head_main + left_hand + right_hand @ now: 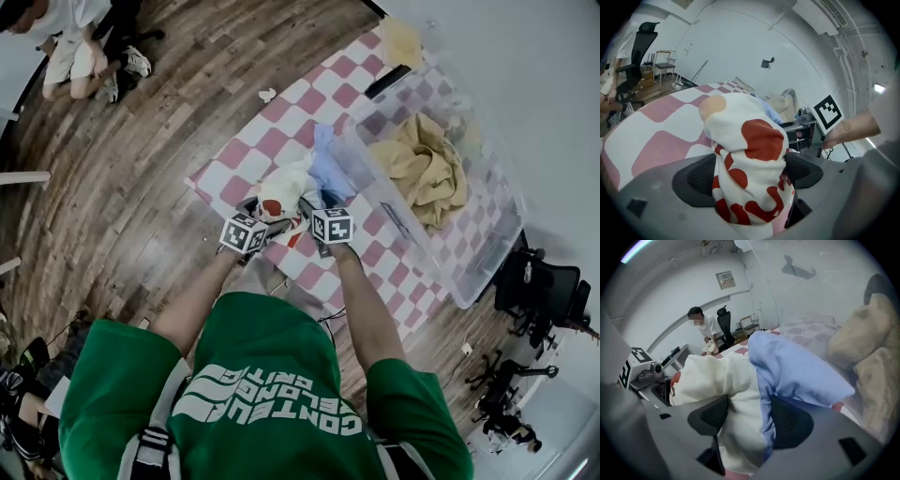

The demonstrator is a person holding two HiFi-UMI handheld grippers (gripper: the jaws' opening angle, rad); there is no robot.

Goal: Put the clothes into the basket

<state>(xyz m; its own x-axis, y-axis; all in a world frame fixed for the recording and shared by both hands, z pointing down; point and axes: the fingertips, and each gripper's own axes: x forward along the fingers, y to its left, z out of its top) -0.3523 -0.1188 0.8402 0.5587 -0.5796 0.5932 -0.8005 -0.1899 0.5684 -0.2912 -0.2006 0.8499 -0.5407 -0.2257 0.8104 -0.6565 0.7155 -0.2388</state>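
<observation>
**Red-blotched white garment point(752, 154) and blue garment point(797, 371) gripped beside the basket point(380, 202)**

Nearest you, your left gripper point(750, 171) has its jaws clamped on the red-blotched white garment. Just beside it, the jaws of your right gripper point(745, 416) pinch white cloth point(717, 376) and the blue garment together. Both bundles rest on the pink-checked bench point(281, 112). Just beyond them stands the clear basket, with tan clothes point(422, 169) inside.

The person wears a green T-shirt point(262, 366) with short sleeves point(108, 375), white lettering point(267, 410) on the back and grey straps point(150, 450) at the shoulders. The left gripper point(750, 174) and right gripper point(745, 416) are grey with black ribbed pads point(704, 176). Each carries a cube point(244, 232) with black-and-white square markers.
</observation>
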